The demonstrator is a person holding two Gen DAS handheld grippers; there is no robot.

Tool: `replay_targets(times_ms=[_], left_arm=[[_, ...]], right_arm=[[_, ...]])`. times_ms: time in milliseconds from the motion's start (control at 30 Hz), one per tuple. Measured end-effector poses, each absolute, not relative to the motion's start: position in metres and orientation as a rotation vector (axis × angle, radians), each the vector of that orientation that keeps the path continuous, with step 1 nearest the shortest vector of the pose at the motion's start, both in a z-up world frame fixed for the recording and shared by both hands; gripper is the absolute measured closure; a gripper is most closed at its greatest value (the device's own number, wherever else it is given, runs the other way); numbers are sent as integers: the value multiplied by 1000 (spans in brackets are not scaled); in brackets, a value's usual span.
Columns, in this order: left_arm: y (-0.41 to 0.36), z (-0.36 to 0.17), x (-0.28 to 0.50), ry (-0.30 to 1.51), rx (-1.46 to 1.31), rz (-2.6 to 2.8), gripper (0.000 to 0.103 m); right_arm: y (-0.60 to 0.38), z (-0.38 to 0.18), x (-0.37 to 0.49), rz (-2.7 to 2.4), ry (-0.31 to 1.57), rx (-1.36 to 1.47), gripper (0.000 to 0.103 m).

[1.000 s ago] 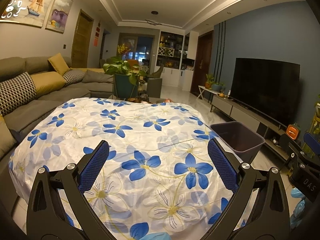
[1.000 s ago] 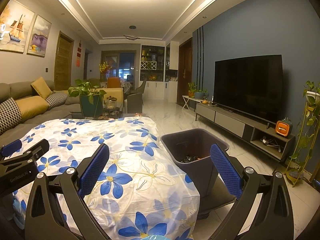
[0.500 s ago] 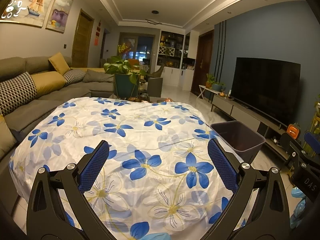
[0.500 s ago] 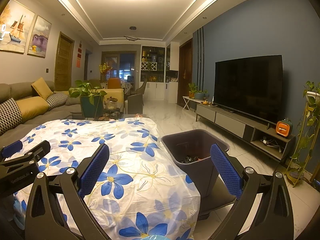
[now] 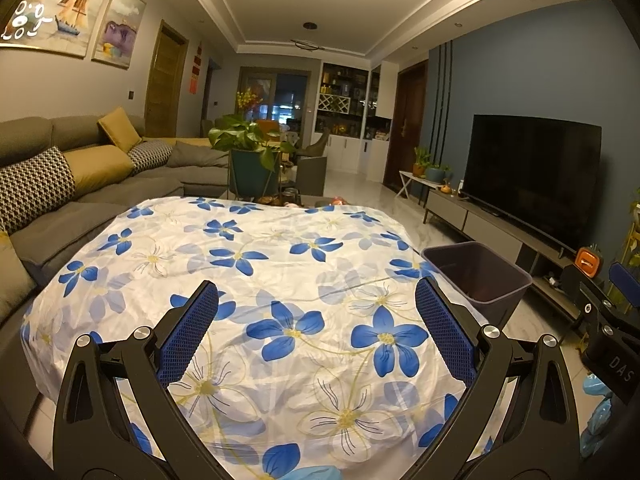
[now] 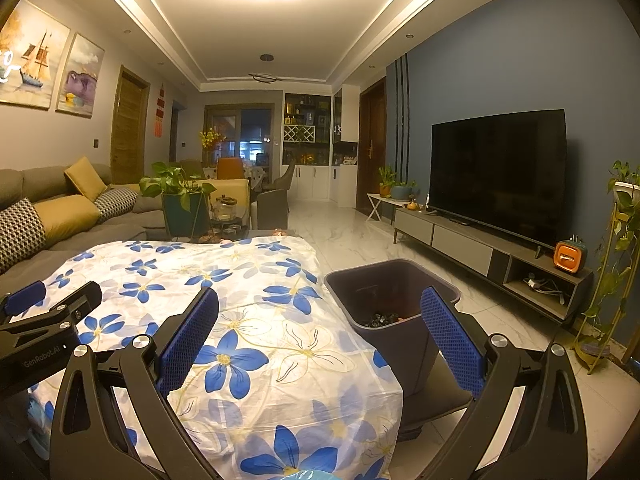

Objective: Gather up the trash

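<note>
A dark grey trash bin (image 6: 394, 308) stands on the floor at the table's right edge, with dark scraps and something reddish at its bottom; the left wrist view shows the bin (image 5: 478, 276) too. The table wears a white cloth with blue flowers (image 5: 256, 280), and no loose trash shows on it. My left gripper (image 5: 316, 304) hovers open over the cloth with nothing between its fingers. My right gripper (image 6: 320, 308) is open and empty, above the table's right edge beside the bin. Each gripper shows at the edge of the other's view.
A grey sofa (image 5: 72, 200) with cushions runs along the left. A potted plant (image 5: 252, 152) and small items stand past the table's far end. A TV (image 6: 498, 172) on a low cabinet (image 6: 480, 248) lines the right wall. Marble floor (image 6: 352, 240) lies between.
Both views have crept slightly; the bin sits a touch farther right in each. Both grippers stay open and empty.
</note>
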State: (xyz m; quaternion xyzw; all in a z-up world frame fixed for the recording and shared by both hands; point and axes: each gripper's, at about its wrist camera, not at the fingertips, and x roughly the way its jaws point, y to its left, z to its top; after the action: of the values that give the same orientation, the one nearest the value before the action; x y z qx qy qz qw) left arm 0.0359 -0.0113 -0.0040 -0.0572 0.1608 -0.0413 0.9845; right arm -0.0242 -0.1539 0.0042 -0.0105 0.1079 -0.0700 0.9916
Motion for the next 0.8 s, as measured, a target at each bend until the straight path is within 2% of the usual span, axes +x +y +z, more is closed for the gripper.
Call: replay_targets(times_ms=[800], left_arm=[[-10,-3,33,319,-108,-69,6]], right_arm=[[-154,3,-24,-140,215,-19,6]])
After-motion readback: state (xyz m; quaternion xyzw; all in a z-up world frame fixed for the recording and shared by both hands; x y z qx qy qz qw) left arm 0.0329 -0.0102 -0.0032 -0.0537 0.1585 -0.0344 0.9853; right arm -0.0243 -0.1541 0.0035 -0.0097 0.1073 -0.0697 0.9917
